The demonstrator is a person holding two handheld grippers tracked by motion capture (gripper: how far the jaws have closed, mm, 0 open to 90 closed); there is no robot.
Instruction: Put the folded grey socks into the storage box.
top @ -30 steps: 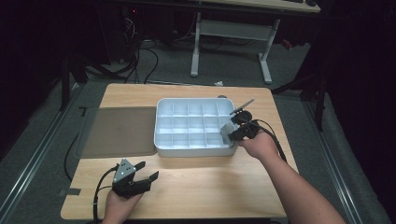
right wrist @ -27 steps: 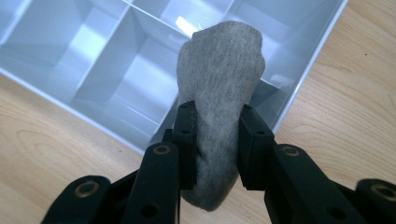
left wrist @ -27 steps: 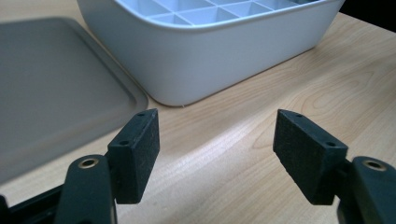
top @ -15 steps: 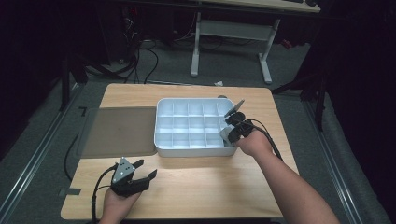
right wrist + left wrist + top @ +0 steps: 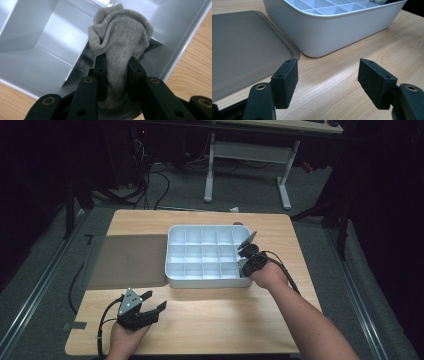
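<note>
The right gripper pinches a grey sock over the tray, the left gripper gapes wide; a divider could snag the sock.

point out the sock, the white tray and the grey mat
sock (image 5: 120, 37), right gripper view, on its bunched upper part above the jaws
white tray (image 5: 329, 35), left gripper view, on its outer side wall
grey mat (image 5: 131, 260), high view, on its middle
</note>
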